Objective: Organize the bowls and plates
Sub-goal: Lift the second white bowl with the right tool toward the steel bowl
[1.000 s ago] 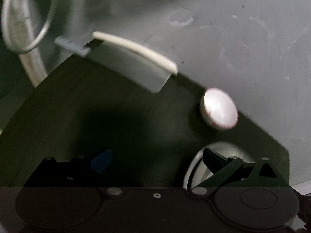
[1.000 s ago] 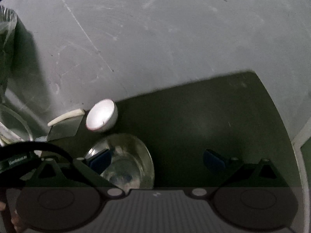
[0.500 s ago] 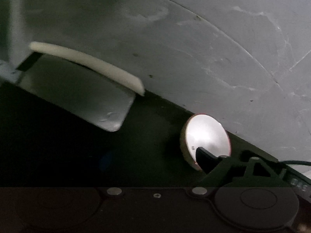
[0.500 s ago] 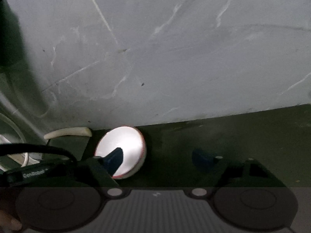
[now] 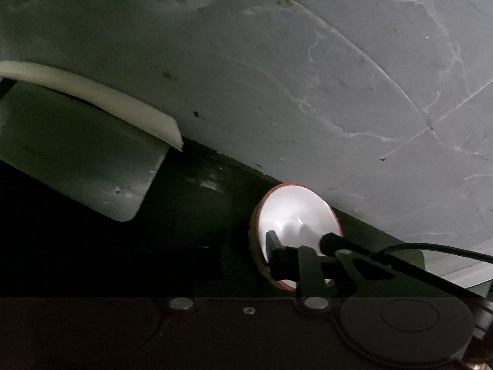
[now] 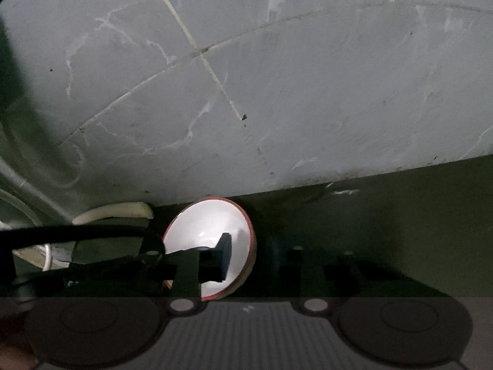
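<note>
A white bowl (image 5: 295, 215) with a red rim lies tilted on the dark green surface, its mouth facing both cameras, right by the grey wall. My left gripper (image 5: 246, 262) straddles its left rim, with the right fingertip (image 5: 277, 259) inside and the left finger lost in shadow outside. In the right wrist view the bowl (image 6: 209, 225) shows again. My right gripper (image 6: 255, 259) is shut on its right rim, with the left pad (image 6: 225, 256) inside and the right finger dim outside. Each view shows the other gripper's black body and cable at the bowl's far side.
A scuffed grey wall (image 5: 308, 77) rises just behind the bowl. A cream curved strip (image 5: 92, 95) and a grey flat sheet (image 5: 77, 160) lie to the left, and the strip (image 6: 114, 212) also shows in the right wrist view. A white cord (image 6: 46, 256) lies far left.
Both grippers have moved in on the white bowl and narrowed their fingers over its rim. The steel bowl seen a second ago has dropped out of view.
</note>
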`<state>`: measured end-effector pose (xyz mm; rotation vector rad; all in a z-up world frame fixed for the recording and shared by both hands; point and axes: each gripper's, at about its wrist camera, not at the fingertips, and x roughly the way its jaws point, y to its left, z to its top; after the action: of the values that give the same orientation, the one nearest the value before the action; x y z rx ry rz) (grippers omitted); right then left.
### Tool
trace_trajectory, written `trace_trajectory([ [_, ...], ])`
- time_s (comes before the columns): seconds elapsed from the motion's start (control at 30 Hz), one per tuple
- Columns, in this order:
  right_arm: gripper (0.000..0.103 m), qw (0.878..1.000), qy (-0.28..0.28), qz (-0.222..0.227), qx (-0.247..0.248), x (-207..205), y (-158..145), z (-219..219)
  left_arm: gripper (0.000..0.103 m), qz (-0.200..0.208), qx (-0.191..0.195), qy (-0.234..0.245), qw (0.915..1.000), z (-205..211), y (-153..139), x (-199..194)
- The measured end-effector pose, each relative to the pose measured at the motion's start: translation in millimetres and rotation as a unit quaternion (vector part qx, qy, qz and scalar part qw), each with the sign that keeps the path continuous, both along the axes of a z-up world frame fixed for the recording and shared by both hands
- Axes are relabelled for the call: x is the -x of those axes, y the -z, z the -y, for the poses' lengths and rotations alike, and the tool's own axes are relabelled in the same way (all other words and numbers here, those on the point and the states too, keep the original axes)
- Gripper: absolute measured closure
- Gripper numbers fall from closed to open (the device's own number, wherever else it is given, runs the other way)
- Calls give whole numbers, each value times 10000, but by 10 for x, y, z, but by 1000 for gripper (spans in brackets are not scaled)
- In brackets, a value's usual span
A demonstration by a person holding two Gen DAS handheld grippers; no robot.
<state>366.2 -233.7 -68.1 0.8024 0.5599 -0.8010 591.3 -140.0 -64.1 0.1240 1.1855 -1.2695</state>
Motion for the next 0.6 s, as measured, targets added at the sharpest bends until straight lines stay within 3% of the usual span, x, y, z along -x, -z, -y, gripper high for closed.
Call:
trace_trajectory([
  [0.03, 77, 10000, -23, 11, -38, -23, 20, 17, 89, -63, 47, 23, 10000, -3, 3, 0],
  [0.2, 79, 9997, -118, 37, -218, -65, 88, 36, 89, -122, 57, -30, 9999, -16, 8, 0],
  [0.27, 79, 9997, -129, 2, -196, -83, 91, 34, 89, -115, 52, -36, 9999, -18, 2, 6],
  [0.4, 89, 9998, -113, -16, -137, -93, 80, -2, 91, -40, 8, -71, 10000, -37, -16, 24],
  [0.6, 91, 9999, -133, 8, 20, -134, 49, -107, 91, -5, 152, -105, 9998, -111, -113, 71],
])
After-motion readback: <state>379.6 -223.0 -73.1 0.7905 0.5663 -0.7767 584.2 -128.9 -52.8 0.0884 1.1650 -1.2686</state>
